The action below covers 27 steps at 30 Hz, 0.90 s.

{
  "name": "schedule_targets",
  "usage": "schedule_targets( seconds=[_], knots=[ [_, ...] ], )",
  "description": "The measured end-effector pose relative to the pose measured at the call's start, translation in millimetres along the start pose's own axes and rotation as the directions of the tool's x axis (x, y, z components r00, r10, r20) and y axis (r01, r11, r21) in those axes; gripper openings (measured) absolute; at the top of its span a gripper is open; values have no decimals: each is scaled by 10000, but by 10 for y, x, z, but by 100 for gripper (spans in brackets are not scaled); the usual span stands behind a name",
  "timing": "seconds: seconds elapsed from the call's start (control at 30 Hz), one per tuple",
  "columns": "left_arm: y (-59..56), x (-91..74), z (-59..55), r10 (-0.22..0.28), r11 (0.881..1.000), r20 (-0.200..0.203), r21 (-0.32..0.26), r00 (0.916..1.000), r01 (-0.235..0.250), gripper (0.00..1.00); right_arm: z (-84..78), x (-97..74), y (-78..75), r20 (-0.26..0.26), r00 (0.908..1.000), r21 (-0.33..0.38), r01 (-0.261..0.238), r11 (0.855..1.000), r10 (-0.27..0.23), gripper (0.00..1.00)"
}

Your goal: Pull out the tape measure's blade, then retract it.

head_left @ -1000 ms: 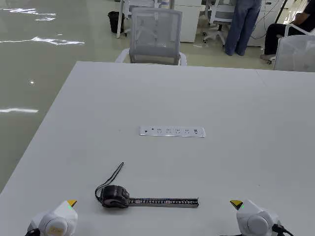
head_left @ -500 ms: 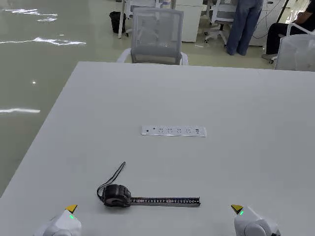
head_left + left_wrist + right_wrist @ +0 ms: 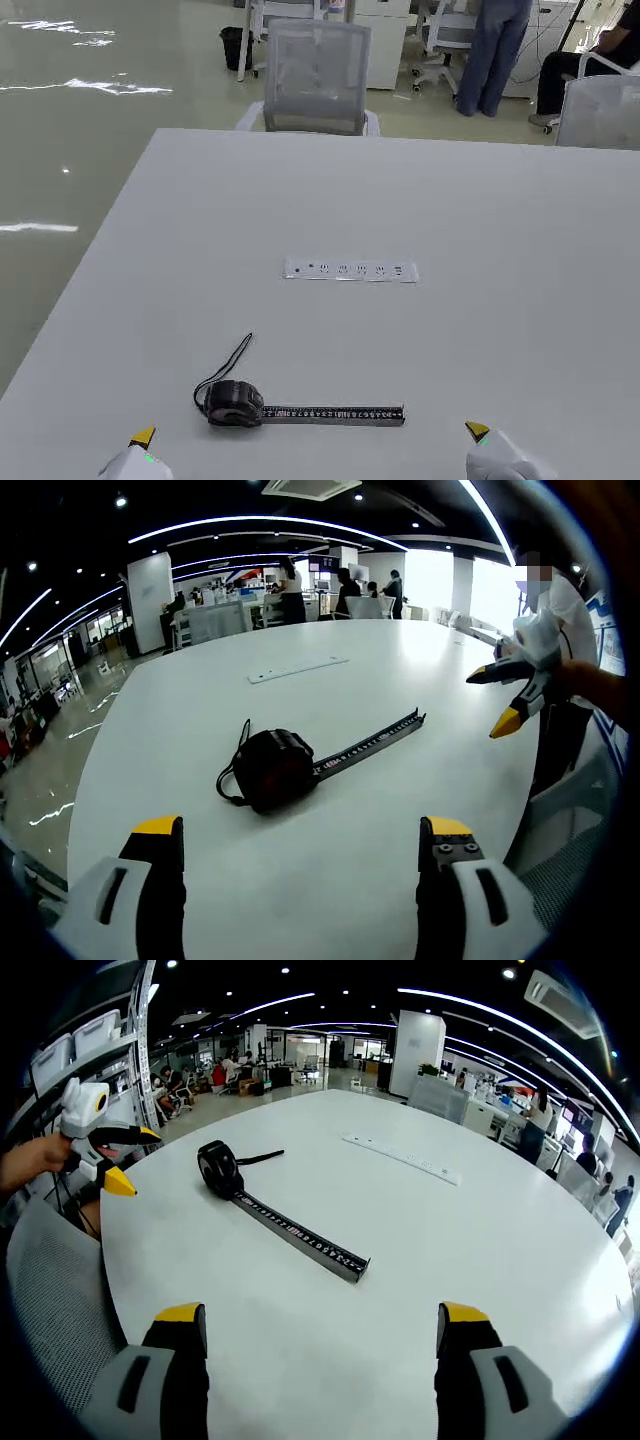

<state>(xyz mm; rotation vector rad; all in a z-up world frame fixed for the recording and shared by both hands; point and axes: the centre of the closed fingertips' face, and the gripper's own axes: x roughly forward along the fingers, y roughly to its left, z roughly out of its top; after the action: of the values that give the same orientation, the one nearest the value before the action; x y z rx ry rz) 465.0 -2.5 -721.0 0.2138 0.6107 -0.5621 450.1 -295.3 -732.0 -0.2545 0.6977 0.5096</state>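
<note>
A black tape measure (image 3: 234,403) lies on the white table (image 3: 400,200) near its front edge, with a wrist loop curling off to its upper left. Its blade (image 3: 335,414) is pulled out flat to the right. In the left gripper view the case (image 3: 272,770) sits ahead of my left gripper (image 3: 298,846), which is open and holds nothing. My right gripper (image 3: 320,1330) is open too, with the blade's end hook (image 3: 356,1268) just ahead of it. In the head view the yellow tips of the left gripper (image 3: 143,437) and right gripper (image 3: 477,431) show at the bottom, either side of the tape.
A white power strip (image 3: 350,270) lies flat mid-table. A mesh office chair (image 3: 314,75) stands behind the far edge, another (image 3: 600,108) at the far right. People stand and sit in the background. The table's left edge drops to a shiny floor.
Both grippers have drawn back toward the bottom of the head view, so less of each shows. The tape measure and its extended blade have stayed put.
</note>
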Motion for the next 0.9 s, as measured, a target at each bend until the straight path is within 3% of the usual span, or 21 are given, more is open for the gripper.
schedule_targets(
  seconds=[0.23, 0.47, 0.77, 0.83, 0.9],
  knots=[
    [-40, 8, 17, 528, 9977, 67, -421, 9986, -525, 98, -25, -16, 103, -22, 9997, 238, 243, 9994, -242, 97],
    [-97, 40, 26, 735, 9942, 49, -790, 9973, -729, 97, 1, -41, 190, 165, 9990, 428, 412, 9982, -419, 97],
    [-79, 51, 48, 1507, 9811, 180, -1255, 9884, -1474, 99, 16, -50, 286, 386, 9977, 792, 517, 9955, -549, 96],
    [-67, 58, 107, 1748, 9717, 494, -1699, 9834, -1642, 99, 50, -45, 325, 606, 9971, 957, 391, 9946, -450, 97],
    [-83, 68, 108, 1770, 9690, 392, -1820, 9834, -1671, 99, 54, -37, 345, 680, 9970, 1008, 308, 9944, -378, 97]
  ],
)
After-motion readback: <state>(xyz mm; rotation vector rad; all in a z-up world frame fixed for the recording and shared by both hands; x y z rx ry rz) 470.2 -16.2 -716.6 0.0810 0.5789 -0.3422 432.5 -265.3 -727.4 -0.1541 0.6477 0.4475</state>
